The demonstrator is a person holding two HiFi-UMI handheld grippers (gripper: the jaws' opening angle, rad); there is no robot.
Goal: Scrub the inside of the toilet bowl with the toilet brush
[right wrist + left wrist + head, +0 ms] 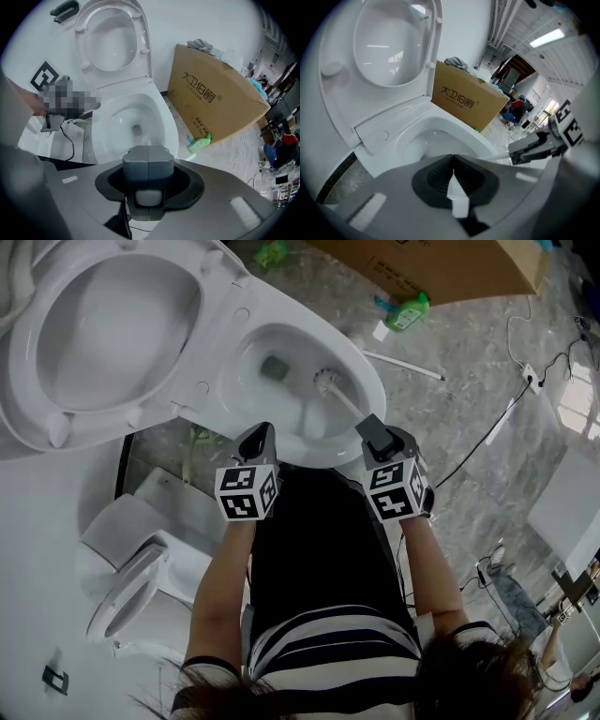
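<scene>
While your right gripper (373, 429) has its fingers pressed shut on the top end of the toilet brush (345, 401), the handle slants down into the toilet bowl (371, 381). The bristle head sits near the right inner wall, apart from the dark drain opening (274, 368); nothing else can be made out in the bowl. Your left gripper (256, 439) is at the front rim, whether touching it I cannot tell. Its fingers are pressed together, with a white sliver (457, 197) of unclear identity showing in their seam. The seat and lid (103, 334) are raised, tipped back. The floor (487, 362) is grey marbled stone. Beyond the bowl on your right stands a large cardboard box (441, 268), with a green spray bottle (405, 313) just beside it. A thin white rod (403, 365) lies on the floor near the bowl's right flank, and a black cable (487, 432) trails across the stone farther right. A second toilet (141, 587), white, stands near your left arm. Your two grippers are apart, one at each side of the front rim.
</scene>
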